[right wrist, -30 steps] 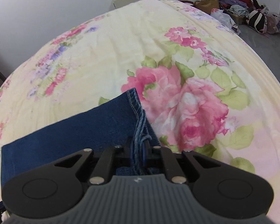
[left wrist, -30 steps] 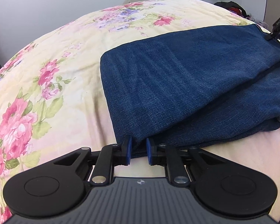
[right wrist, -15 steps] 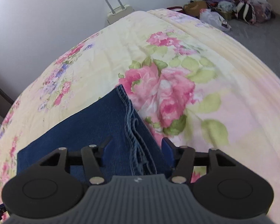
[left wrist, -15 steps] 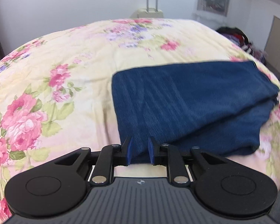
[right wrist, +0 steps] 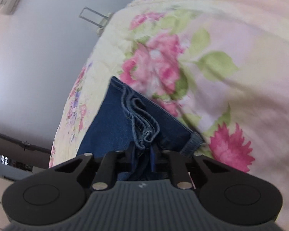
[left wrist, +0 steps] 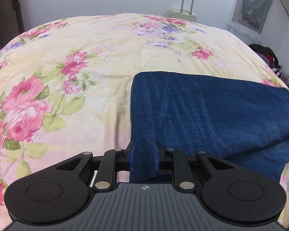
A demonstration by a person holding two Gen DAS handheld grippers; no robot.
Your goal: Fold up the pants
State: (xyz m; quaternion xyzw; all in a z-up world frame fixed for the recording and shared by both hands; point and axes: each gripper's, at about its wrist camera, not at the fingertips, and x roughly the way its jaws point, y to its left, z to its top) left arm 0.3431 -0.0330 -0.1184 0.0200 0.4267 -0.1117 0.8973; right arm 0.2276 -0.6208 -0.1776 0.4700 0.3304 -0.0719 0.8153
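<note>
I'm pinching folded pants (left wrist: 212, 115) lying on bed (left wrist: 106, 48): left hand-held gripper (left wrist: 144, 156) narrowly gripping denim edge, right hand-held gripper (right wrist: 142, 156) clamping hems. Next: probably 1 more fold, corners aligned.

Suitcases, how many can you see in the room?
1. A pale suitcase stands behind the far edge of the bed, its handle pulled up, against the wall. The right wrist view shows the same one. Others may be hidden behind the bed.

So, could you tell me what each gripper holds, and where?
Left gripper: jeans, folded corner. Right gripper: jeans' bunched hem.
</note>
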